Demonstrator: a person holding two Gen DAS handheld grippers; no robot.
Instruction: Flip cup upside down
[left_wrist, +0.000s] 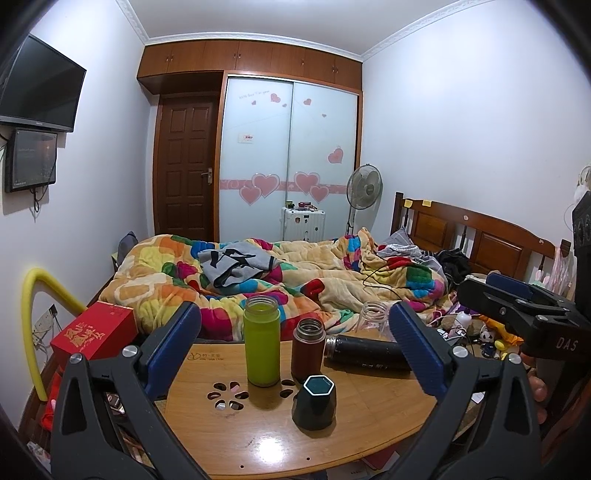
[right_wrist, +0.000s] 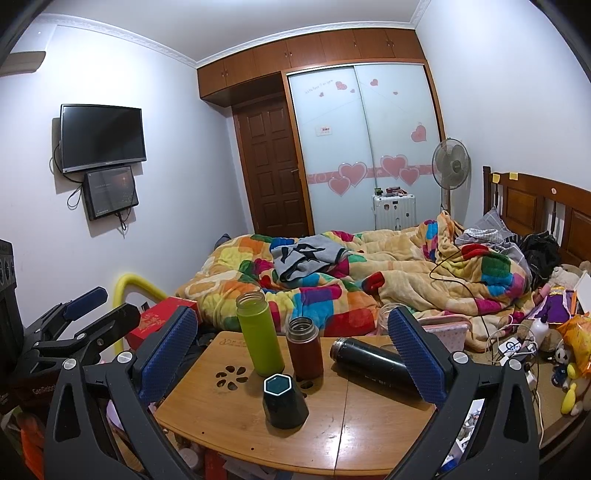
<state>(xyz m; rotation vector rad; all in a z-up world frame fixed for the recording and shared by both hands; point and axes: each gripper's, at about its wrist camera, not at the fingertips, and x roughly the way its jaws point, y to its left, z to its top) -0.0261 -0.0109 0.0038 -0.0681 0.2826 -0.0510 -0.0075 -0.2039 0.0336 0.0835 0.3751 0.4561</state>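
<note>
Left wrist view: the left tongs (left_wrist: 295, 343) gape wide above the bamboo counter (left_wrist: 369, 424); the dark green hexagonal-rimmed ceramic cup (left_wrist: 314, 402) stands upright. "DAS" marks the right tongs (left_wrist: 517, 306).

Right wrist view: these tongs (right_wrist: 291, 347) gape wide; the cup (right_wrist: 284, 404) stands before the lime-green bottle (right_wrist: 258, 334).

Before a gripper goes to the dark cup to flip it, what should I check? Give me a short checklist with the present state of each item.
1. Dark cup upright, mouth up on the wooden table: ok.
2. Left gripper open, holding nothing: ok.
3. Right gripper open, holding nothing: ok.
4. Free space around the cup: not ok, the brown bottle and green bottle stand close behind it.
5. Black bottle on its side may roll: cannot tell.
6. Cup empty: cannot tell.
</note>
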